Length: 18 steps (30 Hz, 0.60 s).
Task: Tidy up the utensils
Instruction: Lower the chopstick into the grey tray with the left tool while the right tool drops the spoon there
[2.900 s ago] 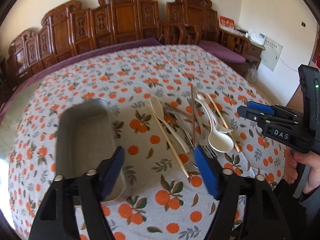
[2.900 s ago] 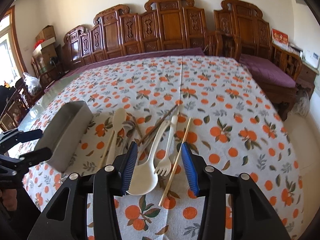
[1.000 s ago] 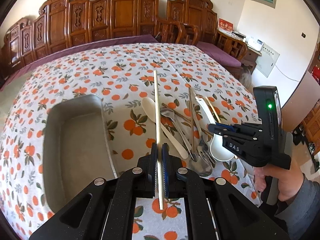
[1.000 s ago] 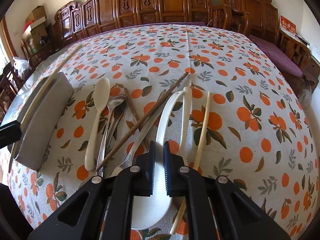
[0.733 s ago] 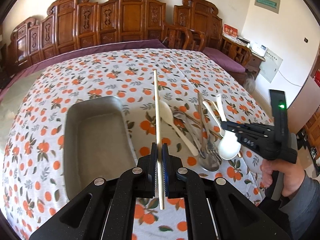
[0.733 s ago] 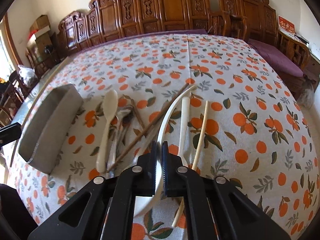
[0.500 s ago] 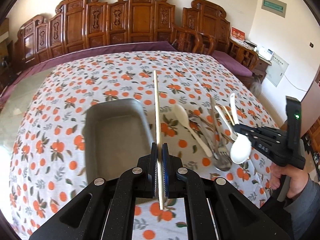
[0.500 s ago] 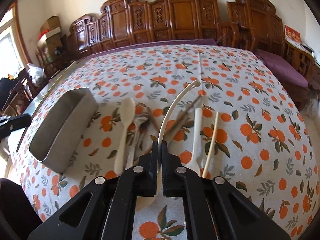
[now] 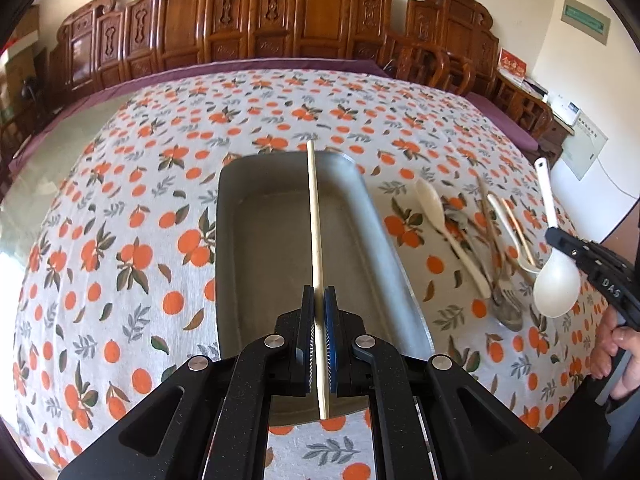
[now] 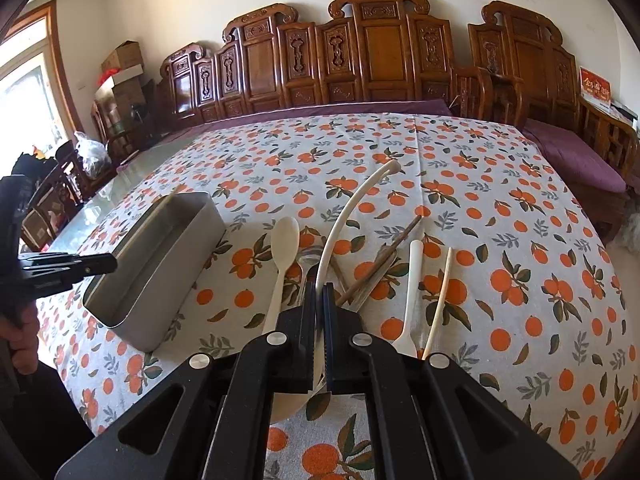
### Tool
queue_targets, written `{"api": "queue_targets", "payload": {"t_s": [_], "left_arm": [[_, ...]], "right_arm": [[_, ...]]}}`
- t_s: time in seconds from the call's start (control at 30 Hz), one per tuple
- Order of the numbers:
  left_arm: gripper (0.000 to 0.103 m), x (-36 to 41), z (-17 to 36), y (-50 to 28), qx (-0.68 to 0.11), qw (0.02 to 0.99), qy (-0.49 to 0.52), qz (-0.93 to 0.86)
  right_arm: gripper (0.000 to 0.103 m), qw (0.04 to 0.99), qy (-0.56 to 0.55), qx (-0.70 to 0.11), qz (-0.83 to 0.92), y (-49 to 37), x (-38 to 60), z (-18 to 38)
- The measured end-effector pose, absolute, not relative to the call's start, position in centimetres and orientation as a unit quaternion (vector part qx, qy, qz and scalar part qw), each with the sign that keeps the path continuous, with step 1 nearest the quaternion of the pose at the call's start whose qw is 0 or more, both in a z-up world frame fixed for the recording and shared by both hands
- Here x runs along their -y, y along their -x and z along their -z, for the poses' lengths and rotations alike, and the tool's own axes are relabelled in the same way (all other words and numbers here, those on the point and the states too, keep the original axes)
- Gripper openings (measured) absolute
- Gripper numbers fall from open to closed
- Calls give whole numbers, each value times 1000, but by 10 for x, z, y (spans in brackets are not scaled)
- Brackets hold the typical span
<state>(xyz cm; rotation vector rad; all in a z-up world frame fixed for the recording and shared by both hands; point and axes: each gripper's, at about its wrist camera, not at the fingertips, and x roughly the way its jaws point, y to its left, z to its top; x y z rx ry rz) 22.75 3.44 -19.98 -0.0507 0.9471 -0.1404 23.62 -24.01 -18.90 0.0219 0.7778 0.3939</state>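
My left gripper [image 9: 319,300] is shut on a pale chopstick [image 9: 314,216] and holds it lengthwise above the grey metal tray [image 9: 256,264]. My right gripper [image 10: 319,296] is shut on a large white ladle [image 10: 348,216], lifted above the utensil pile; the ladle's bowl shows in the left wrist view [image 9: 557,284]. On the cloth lie a cream spoon [image 10: 283,256], a white fork [image 10: 412,292], a pale chopstick [image 10: 440,296], brown chopsticks [image 10: 388,256] and metal cutlery [image 9: 504,304]. The tray shows in the right wrist view [image 10: 160,256] to the left of the pile.
The table wears an orange-print cloth [image 9: 132,240]. Carved wooden chairs [image 10: 360,60] line the far side. Boxes and bags [image 10: 120,80] stand at the back left. The table's right edge drops to a purple cushioned bench [image 10: 576,156].
My left gripper has carried the chopstick leftward to above the tray. My right gripper has lifted the ladle off the table and higher above the pile.
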Motion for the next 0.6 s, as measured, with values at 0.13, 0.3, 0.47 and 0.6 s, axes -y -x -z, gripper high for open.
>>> {"api": "queue_targets", "payload": {"t_s": [0.13,0.3,0.47,0.6], "left_arm": [[4,-39,209,-233,-473,878,25,68],[4,-44,214,-235,-483,873,26,62],[4,-47,205,-232,-467,882,23,58],[4,-54,193,-229,-450,891,27,58]], "right_arm": [[4,908,-8,-374,-190,-235,239,187],[4,910,-2,-364,-198,-229,233,176],[4,909,8,-358,-214,-225,217,162],[4,907,22,-351,-233,-221,194,150]]}}
